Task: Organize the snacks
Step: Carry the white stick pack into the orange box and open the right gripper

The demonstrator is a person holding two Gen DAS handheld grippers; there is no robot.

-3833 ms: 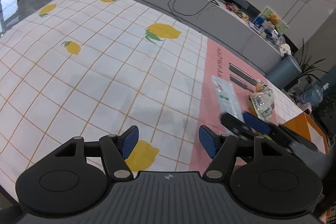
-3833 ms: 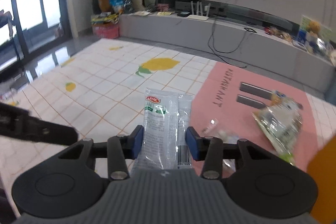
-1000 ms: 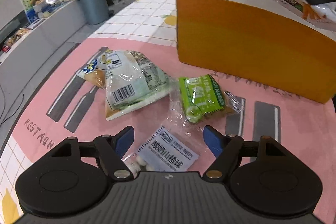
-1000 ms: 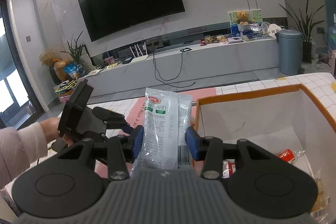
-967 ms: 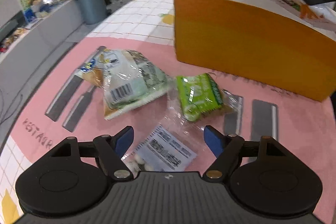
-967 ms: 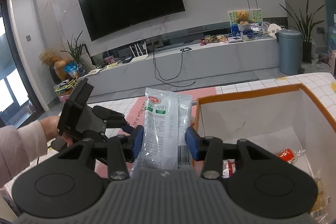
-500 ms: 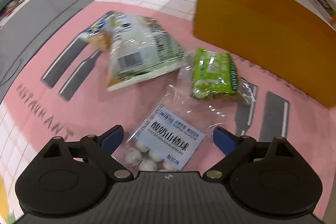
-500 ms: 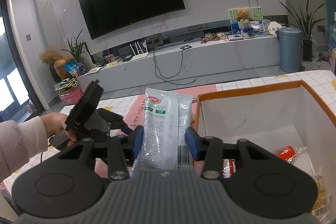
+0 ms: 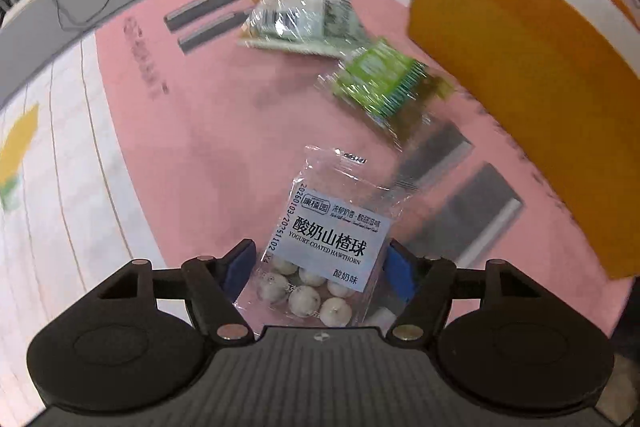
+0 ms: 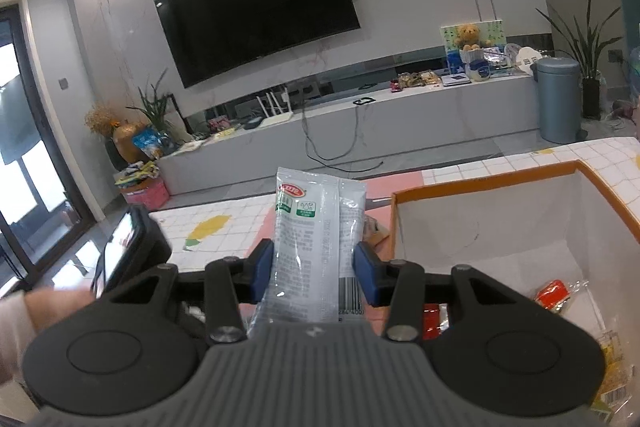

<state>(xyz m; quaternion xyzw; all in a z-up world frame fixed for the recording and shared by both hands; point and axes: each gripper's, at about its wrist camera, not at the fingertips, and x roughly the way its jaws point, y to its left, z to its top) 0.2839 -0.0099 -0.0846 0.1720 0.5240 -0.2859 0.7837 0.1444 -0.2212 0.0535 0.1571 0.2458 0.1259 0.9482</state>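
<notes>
Now your left gripper (image 9: pixel 318 267) is closing around the clear hawthorn-ball pouch (image 9: pixel 326 247) on the pink mat (image 9: pixel 208 131), pads not yet pressing, while your right gripper (image 10: pixel 314 273) pinches the grey-white sachet (image 10: pixel 316 239) beside the orange box (image 10: pixel 600 187), ready for dropping inside.

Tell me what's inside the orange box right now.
Looking into the orange box from the right wrist view: a red-wrapped snack, another red packet and a yellowish packet at the corner. The right gripper hides the near floor.
</notes>
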